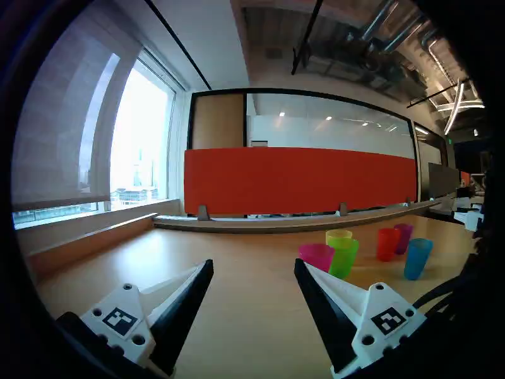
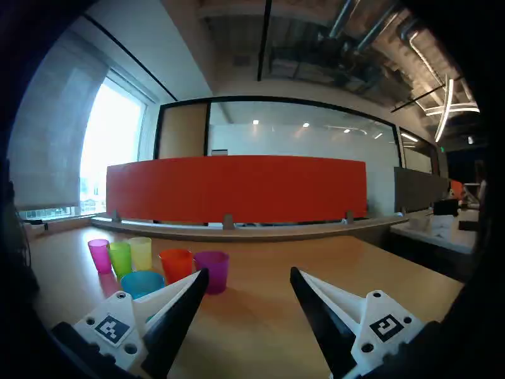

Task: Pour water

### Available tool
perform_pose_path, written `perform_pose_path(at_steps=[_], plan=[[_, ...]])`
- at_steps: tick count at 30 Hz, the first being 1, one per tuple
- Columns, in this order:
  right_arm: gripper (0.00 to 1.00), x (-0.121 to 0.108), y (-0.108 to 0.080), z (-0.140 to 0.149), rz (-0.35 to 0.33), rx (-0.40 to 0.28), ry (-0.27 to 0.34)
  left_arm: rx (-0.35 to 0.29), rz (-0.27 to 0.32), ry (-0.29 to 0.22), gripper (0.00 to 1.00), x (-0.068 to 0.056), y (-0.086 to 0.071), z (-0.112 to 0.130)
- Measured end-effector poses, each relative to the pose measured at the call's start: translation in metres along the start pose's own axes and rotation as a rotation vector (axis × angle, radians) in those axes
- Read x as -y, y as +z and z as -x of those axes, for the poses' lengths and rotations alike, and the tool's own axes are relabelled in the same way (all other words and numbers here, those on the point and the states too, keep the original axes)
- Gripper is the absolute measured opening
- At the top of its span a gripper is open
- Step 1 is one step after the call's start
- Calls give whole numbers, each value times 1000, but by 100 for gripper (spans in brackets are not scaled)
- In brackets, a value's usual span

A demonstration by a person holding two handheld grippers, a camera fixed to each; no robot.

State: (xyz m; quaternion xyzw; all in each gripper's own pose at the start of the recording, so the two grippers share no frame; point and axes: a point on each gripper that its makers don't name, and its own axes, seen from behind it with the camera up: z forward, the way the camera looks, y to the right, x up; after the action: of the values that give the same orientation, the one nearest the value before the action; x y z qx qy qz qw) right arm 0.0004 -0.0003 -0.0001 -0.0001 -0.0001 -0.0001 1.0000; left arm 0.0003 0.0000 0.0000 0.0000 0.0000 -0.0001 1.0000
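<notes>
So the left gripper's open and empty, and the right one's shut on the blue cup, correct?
Not quite. In the right gripper view the right gripper is open too, holding nothing; the blue cup stands on the desk beyond its finger. The left gripper is open and empty.

Cups point(image 2: 175, 264) clustered on desk point(image 2: 252, 322), partition point(image 2: 240, 189) behind.

Daylight is streaming in through the window point(image 1: 136, 151), which is blowing out to white. Far right of the window, ceiling strips point(image 1: 459, 107) are glowing with slight flare. The desk point(image 1: 252, 284) is taking a soft sheen, and the cups point(image 2: 175, 262) are throwing faint shadows. Straight lines are bowing toward the rims, and the side opposite the window is sinking into dark.
</notes>
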Motion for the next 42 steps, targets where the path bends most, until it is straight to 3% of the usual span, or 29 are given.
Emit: perform_pose_path(at_steps=[29, 35, 42], plan=[[100, 0, 0, 1, 3, 1, -8, 3, -3, 1, 95, 0, -1, -1], [100, 0, 0, 0, 1, 17, -24, 17, 4, 23, 95, -1, 1, -3], [99, 1, 0, -23, -14, 8, -18, 13, 49, 15, 95, -12, 2, -17]])
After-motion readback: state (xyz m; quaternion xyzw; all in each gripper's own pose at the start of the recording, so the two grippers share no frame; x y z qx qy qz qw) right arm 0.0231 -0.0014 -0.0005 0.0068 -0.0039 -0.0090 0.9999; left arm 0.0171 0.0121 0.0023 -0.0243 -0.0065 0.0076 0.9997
